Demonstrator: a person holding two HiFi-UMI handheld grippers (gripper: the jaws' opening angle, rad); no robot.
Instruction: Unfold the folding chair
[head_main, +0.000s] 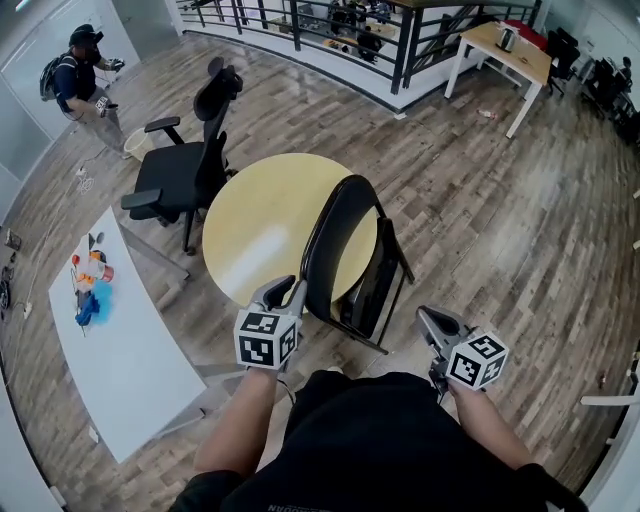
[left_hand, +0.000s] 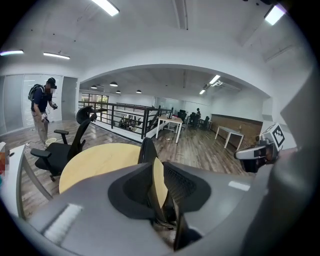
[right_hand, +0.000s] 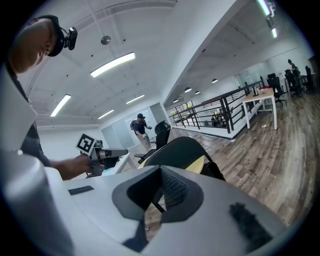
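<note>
Your left gripper (head_main: 285, 292) has its fingers spread beside the black folded metal chair (head_main: 338, 228), seemingly to seize its backrest; your right gripper (head_main: 432, 322) hangs empty, fingers pressed together.

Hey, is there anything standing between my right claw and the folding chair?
Nothing visible does. Only bare wood floor separates the right claw from the folding chair; the round table stands beyond the chair, on its far side.
</note>
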